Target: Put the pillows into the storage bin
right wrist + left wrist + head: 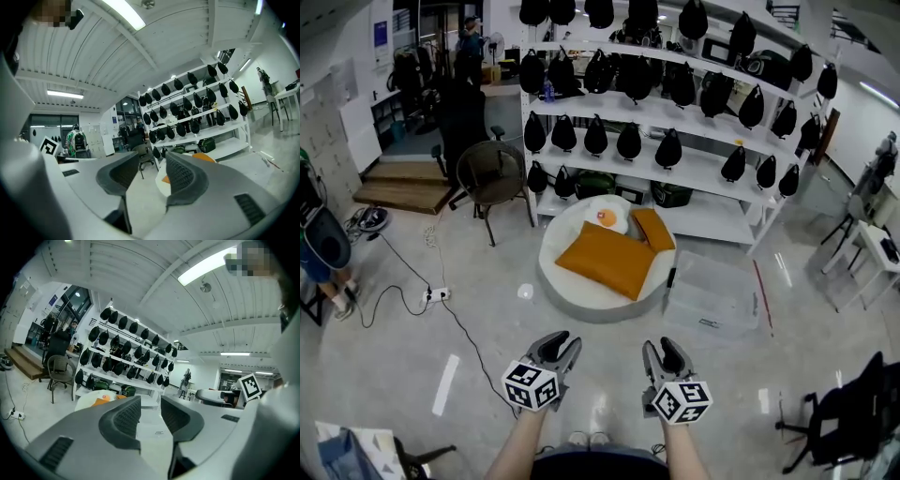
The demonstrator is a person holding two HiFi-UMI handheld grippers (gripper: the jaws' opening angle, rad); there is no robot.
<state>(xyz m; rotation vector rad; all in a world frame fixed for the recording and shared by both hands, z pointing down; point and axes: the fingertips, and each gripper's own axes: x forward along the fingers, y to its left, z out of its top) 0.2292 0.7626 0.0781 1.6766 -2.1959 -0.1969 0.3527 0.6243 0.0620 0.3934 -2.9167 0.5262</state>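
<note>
A big orange pillow [605, 260] lies on a round white floor cushion [581, 295]. A smaller orange pillow [653, 228] and a white round pillow with an orange spot [607, 217] lie behind it. The clear storage bin [712, 295] stands on the floor just right of the cushion. My left gripper [560, 345] and right gripper [661, 349] are held low in front of me, well short of the cushion. Both are open with nothing between the jaws. The left gripper view shows the left gripper [151, 414] with an orange pillow [101, 401] far off; the right gripper view shows the right gripper [153, 171].
White shelving [675, 159] hung with black bags stands behind the cushion. A round-backed chair [492, 178] is at its left. A power strip [438, 294] and cable trail across the floor at left. A black office chair [848, 412] is at lower right, and a person [319, 248] at the far left.
</note>
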